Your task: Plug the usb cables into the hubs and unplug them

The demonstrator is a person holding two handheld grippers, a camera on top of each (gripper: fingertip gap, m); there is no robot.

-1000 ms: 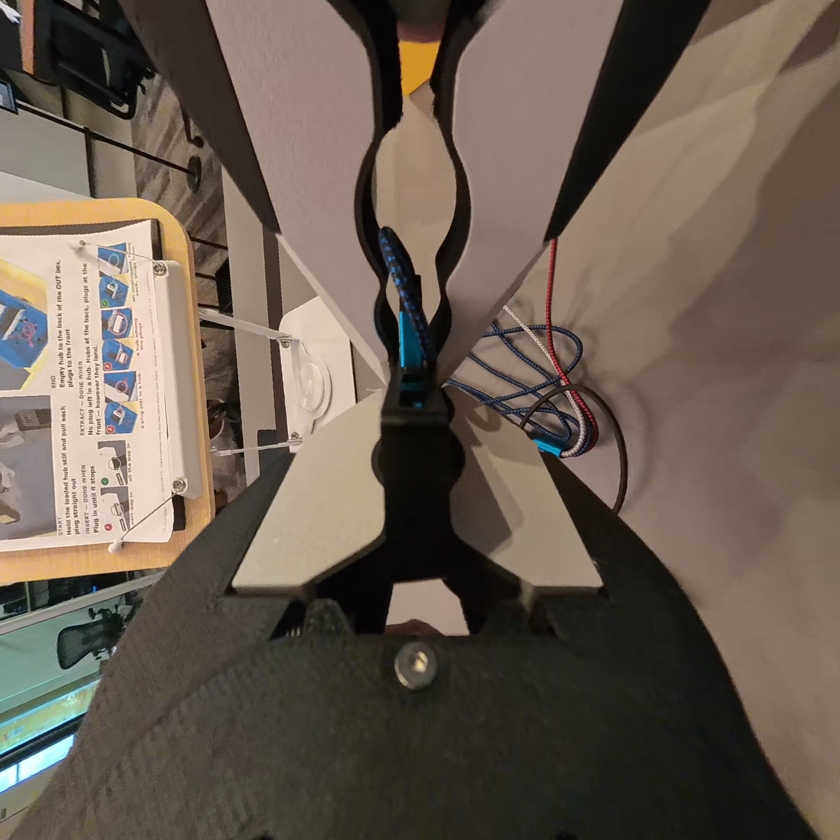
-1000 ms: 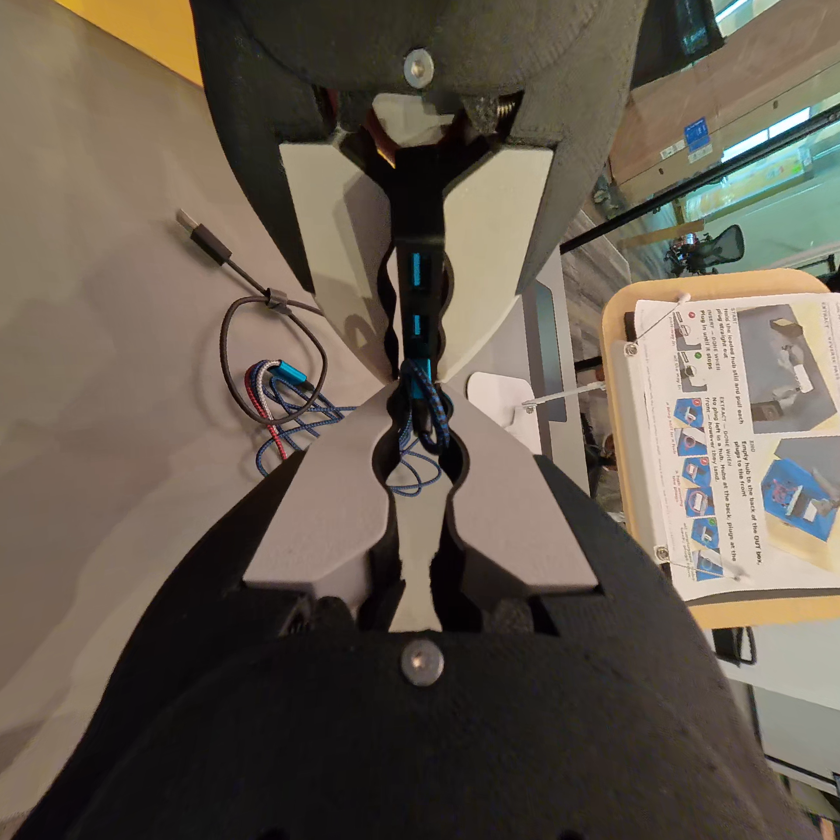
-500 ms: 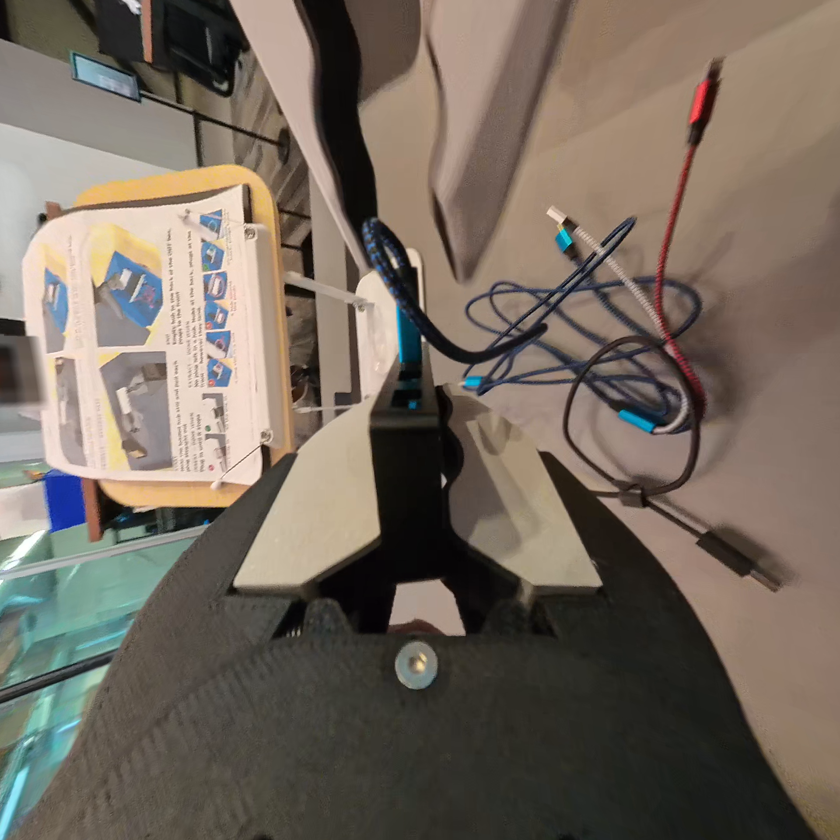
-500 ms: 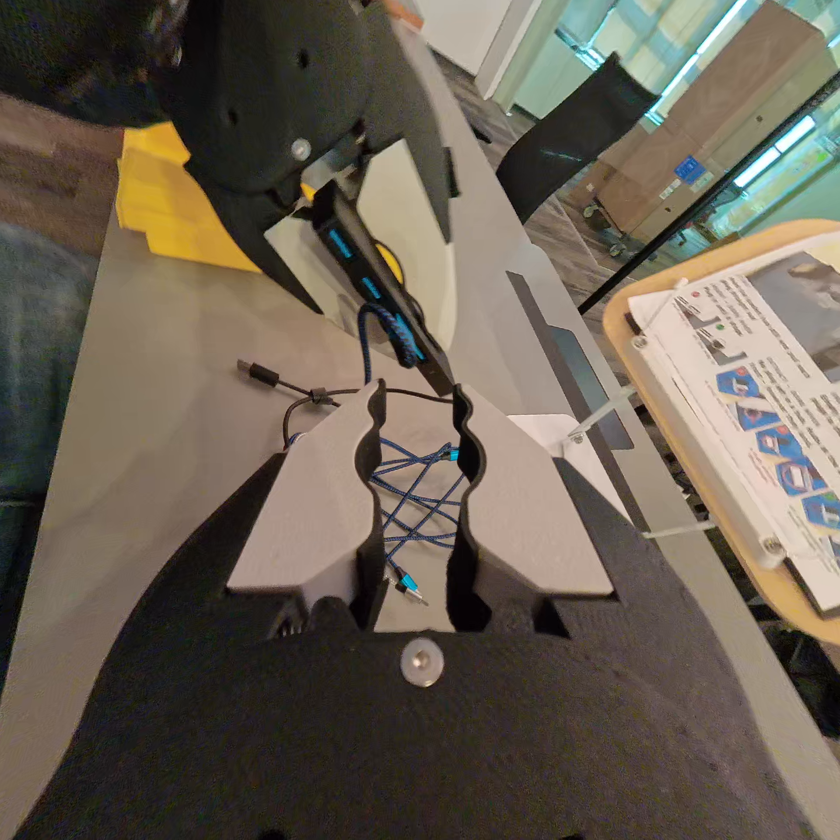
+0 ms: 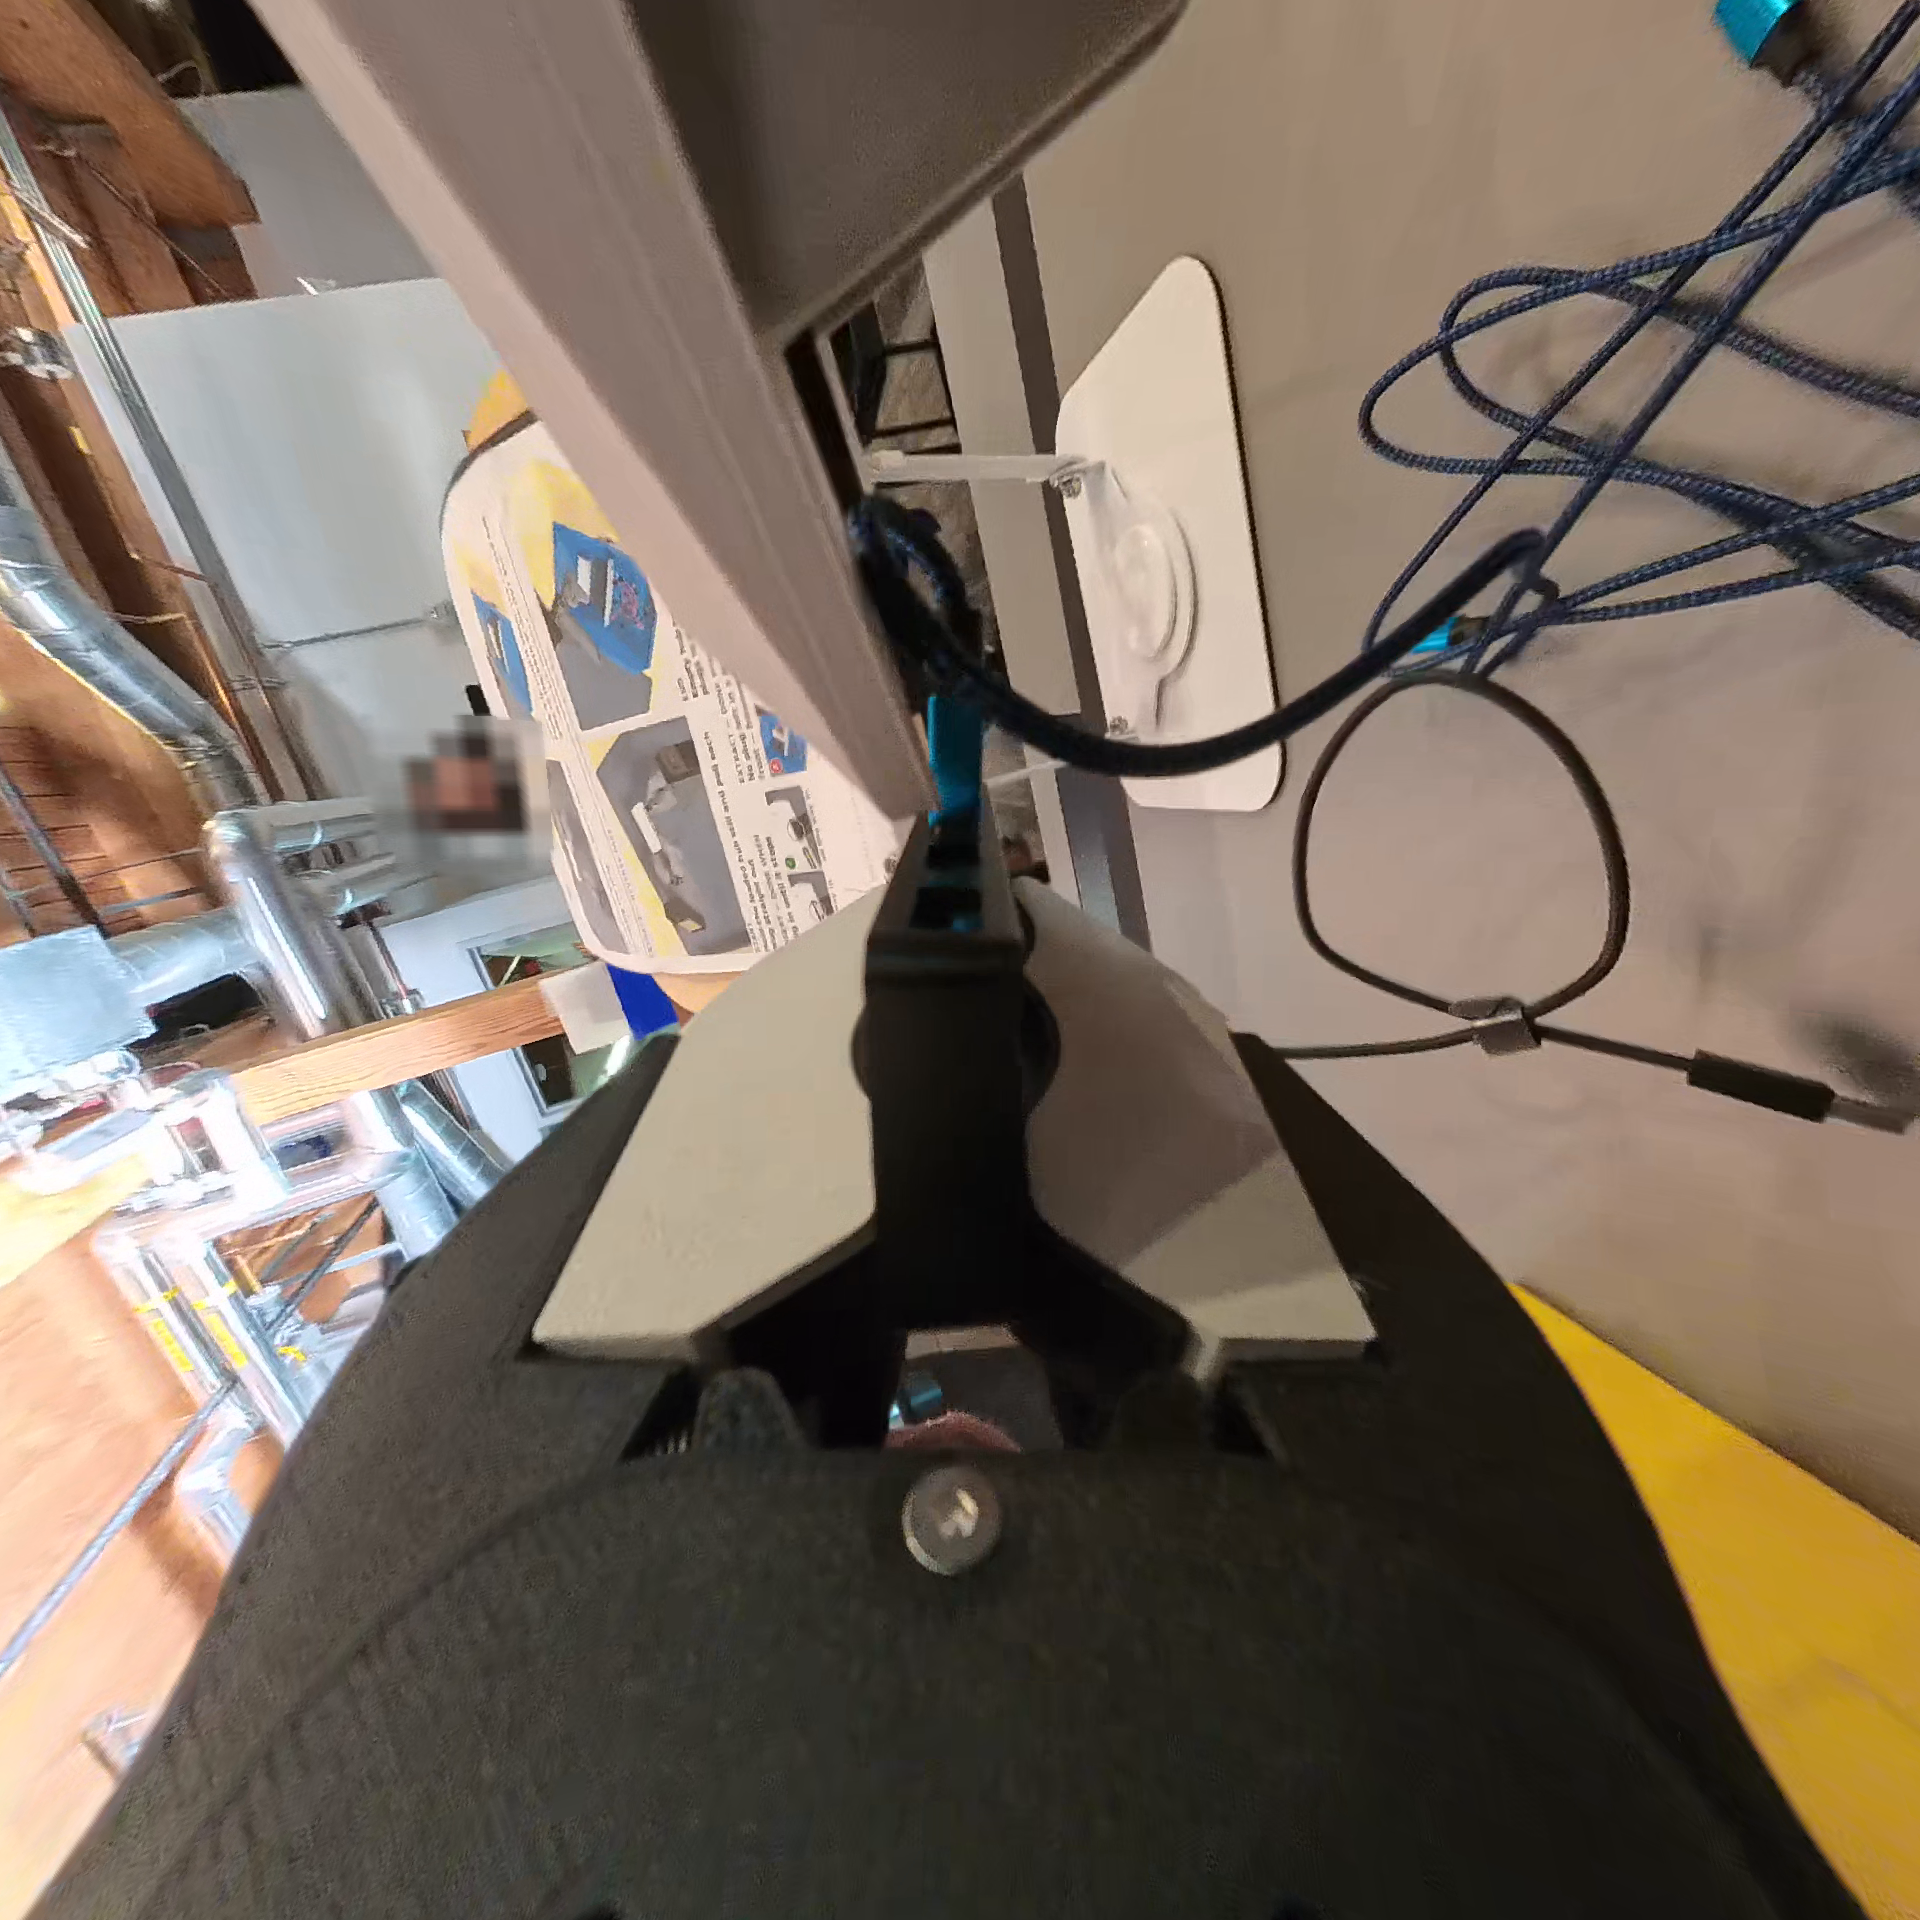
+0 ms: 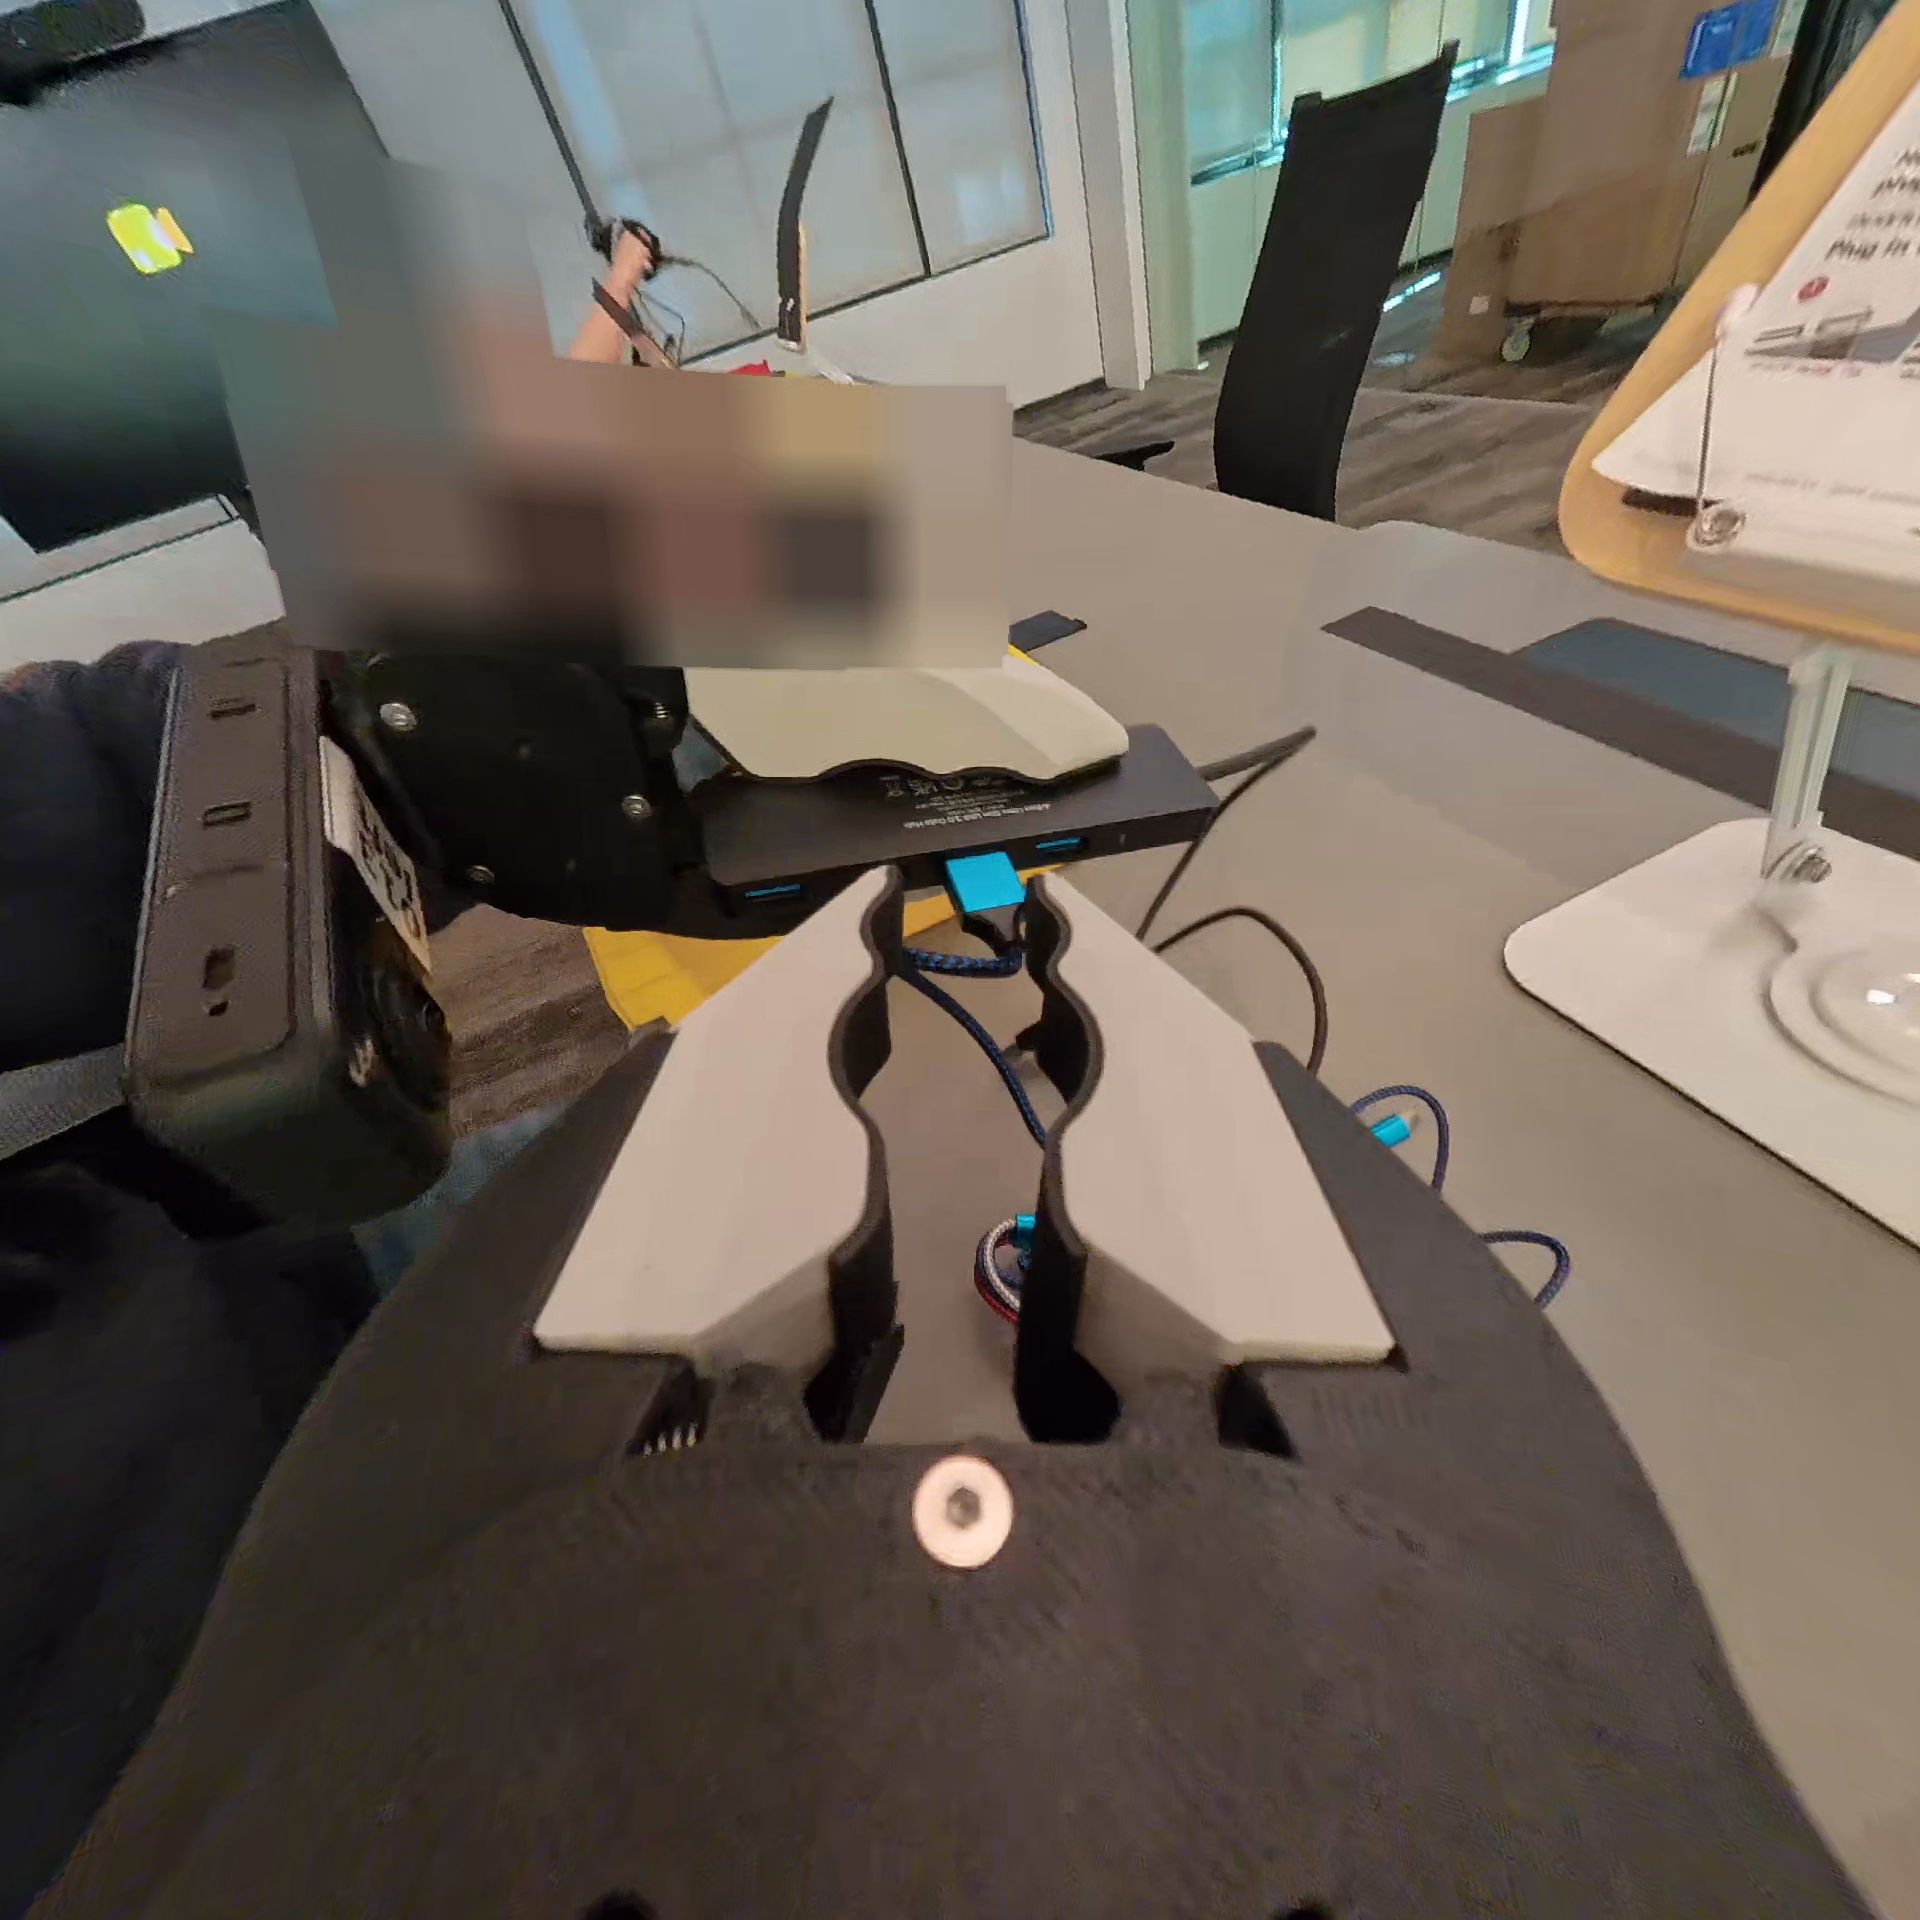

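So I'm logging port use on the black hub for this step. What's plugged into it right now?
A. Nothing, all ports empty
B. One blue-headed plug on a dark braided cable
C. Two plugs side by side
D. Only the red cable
B: in the right wrist view a single blue plug sits in the black hub, which the left gripper clamps, with open blue ports on either side.

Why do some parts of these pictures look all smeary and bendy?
In the left wrist view, the blue cables at the top right are smeared by motion, while the hub in the left gripper stays sharp. In the right wrist view, the wide lens bends the table edges, and the square blurry patches were added afterwards.
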